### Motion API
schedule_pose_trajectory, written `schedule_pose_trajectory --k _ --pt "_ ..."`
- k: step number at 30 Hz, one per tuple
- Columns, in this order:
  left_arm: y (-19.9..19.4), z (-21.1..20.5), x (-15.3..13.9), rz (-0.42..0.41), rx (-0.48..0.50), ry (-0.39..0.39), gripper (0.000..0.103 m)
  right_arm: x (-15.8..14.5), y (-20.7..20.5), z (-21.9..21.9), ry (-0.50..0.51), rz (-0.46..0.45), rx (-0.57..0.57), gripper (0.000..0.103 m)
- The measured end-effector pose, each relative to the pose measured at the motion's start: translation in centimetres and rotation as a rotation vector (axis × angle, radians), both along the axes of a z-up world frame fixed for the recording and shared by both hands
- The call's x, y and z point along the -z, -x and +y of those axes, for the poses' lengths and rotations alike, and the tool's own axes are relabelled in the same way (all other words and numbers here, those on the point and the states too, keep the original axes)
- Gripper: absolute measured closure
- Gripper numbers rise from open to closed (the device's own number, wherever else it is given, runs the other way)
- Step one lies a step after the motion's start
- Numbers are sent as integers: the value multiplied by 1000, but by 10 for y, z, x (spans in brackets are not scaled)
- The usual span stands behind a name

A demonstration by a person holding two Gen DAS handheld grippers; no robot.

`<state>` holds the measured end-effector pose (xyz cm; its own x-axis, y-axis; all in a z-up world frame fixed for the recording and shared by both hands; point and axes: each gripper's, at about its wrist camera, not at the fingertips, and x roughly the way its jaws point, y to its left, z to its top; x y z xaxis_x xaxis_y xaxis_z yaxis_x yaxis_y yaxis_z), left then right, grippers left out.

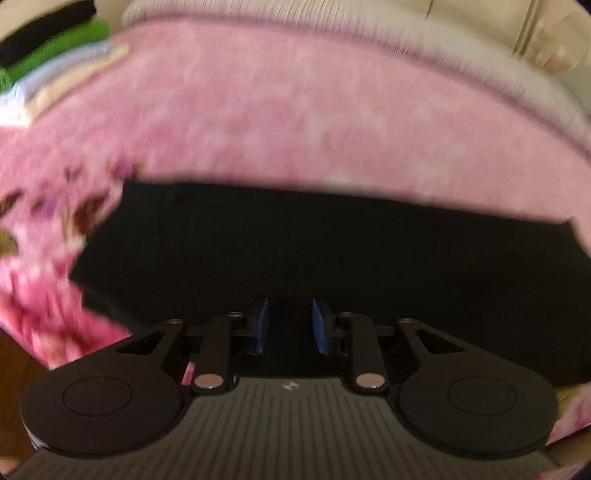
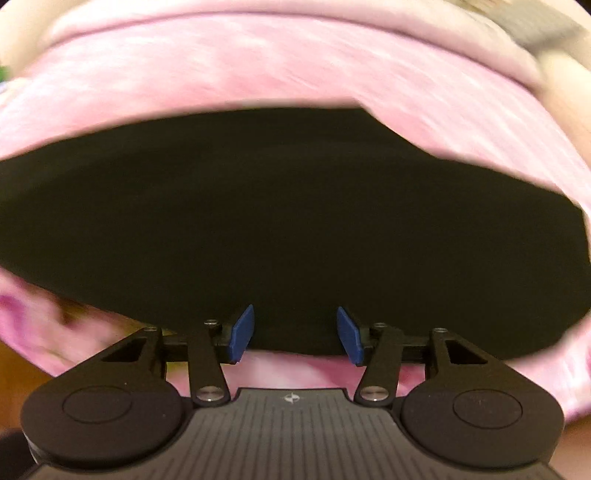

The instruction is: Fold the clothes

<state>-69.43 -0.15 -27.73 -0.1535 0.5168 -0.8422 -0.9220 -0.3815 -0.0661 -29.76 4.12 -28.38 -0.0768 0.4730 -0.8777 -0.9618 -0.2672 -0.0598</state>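
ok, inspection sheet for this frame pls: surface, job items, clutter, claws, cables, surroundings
Surface: pink blanket with a floral patch at left; both views motion-blurred.
Job's things: black garment lying flat on the blanket, in front of both claws.
Clutter: stack of folded clothes, black, green, pale blue and cream, at far left.
Claws: left claw open, blue pads apart, nothing between them; right claw open wider, at the garment's near edge, holding nothing.
Cables: nothing seen.
Surroundings: cream upholstery behind the blanket; wood floor at lower left.

folded garment [image 1: 332, 258] on bedspread [image 1: 295, 110], clothes stack [image 1: 55, 55] behind it at far left
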Motion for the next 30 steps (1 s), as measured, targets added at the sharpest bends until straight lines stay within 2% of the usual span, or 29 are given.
schedule_pose_trajectory --k 2,4,5,6,7,11,15,18,21,23,24,27,30 --pt "-2 -4 -7 46 -3 -23 83 -8 -25 -6 -31 55 64 51" --pt "-11 -2 -15 70 32 -61 79 -17 -41 -10 -84 98 120 48" --pt "-18 0 -14 66 58 -83 78 -19 -45 -11 -122 118 135 43" --pt "-24 3 -14 62 84 -105 71 -17 -47 -11 -147 127 152 39" --pt "-31 6 -11 59 104 -121 70 -10 -46 -11 -156 125 168 35" --pt "-51 14 11 57 117 -153 70 17 -41 -19 -188 104 224 35" --pt "-61 -9 14 67 126 -200 66 17 -39 -55 -251 87 257 29" --pt "-58 -36 7 49 129 -229 61 10 -47 -84 -280 142 340 26" --pt "-59 -57 -15 31 123 -158 50 -9 -47 -107 -247 177 433 19" --pt "-59 -77 -34 16 147 -222 41 -29 -49 -122 -239 228 446 15" --pt "-60 -87 -41 19 159 -255 32 -39 -49 -128 -254 249 439 15" --pt "-59 -112 -52 20 162 -298 32 -59 -43 -141 -325 245 411 15" --pt "-57 -130 -56 -6 160 -306 32 -68 -38 -151 -334 250 388 15"
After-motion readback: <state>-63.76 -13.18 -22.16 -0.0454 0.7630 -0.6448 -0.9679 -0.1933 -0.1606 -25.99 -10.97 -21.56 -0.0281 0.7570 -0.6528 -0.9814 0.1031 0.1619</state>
